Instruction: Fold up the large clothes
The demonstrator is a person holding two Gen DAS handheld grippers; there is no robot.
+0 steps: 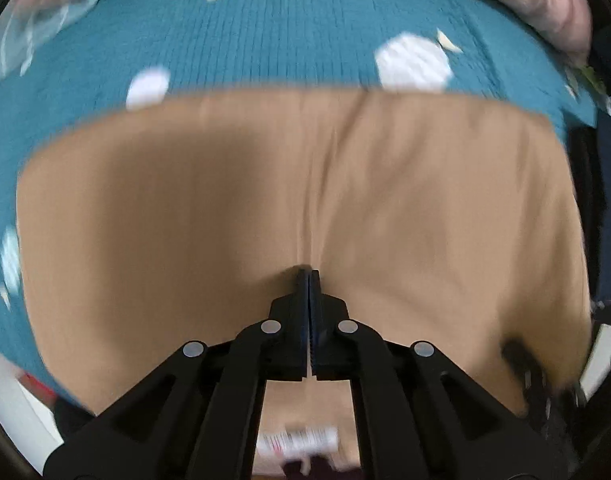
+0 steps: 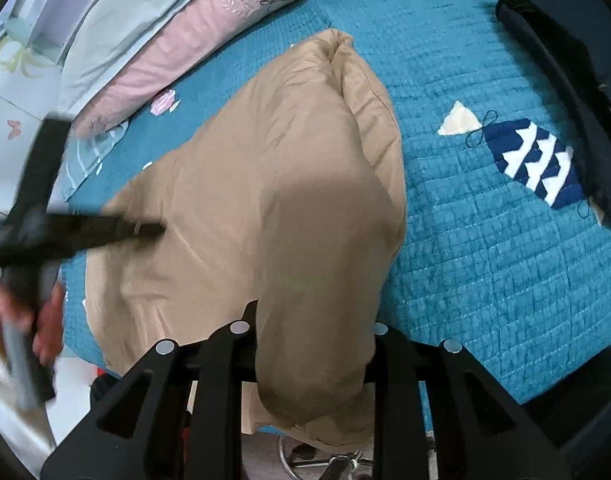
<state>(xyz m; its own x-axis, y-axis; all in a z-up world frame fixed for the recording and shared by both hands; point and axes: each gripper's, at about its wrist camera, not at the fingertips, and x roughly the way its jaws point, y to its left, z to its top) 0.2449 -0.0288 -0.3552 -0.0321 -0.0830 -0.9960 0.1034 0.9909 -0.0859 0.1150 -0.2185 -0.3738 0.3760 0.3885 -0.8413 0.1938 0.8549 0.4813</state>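
1. Presently catalogued: one tan garment (image 2: 265, 200), large, lying on a teal quilted bedspread (image 2: 485, 260). In the left wrist view it fills the middle of the frame as a broad flat panel (image 1: 305, 200) with a straight far edge toward 12 o'clock. In the right wrist view it runs from a bunched end near 12 o'clock down to 6 o'clock.

2. Left gripper (image 1: 309, 276): fingers clenched flat together, nothing visible between them, tips pointing down at the cloth along a faint centre crease. Whether the tips press the fabric cannot be told. The picture is blurred.

3. Right gripper (image 2: 313, 320): its fingertips are hidden under a draped fold of the garment at 6 o'clock. The cloth hangs over and between the jaws, so by judgement they are grasping this fold.

4. Person's hand (image 2: 45, 320), at 8 o'clock in the right wrist view, carrying the left gripper (image 2: 145, 230), whose tips reach over the garment's 9 o'clock side.

5. Handling, by judgement: soft, light, limp woven cloth. It sags under its own weight, holds shallow creases and slides readily on the quilt. Not fragile.

6. Where to take hold, by judgement: at edges or corners, pinching both layers, one gripper on each end of the same edge so the panel lifts evenly. A mid-panel pinch would only bunch it.

7. Surroundings: pink pillow (image 2: 225, 32) at 11 o'clock and dark garment (image 2: 565, 80) at 2 o'clock, both well apart from the tan one.
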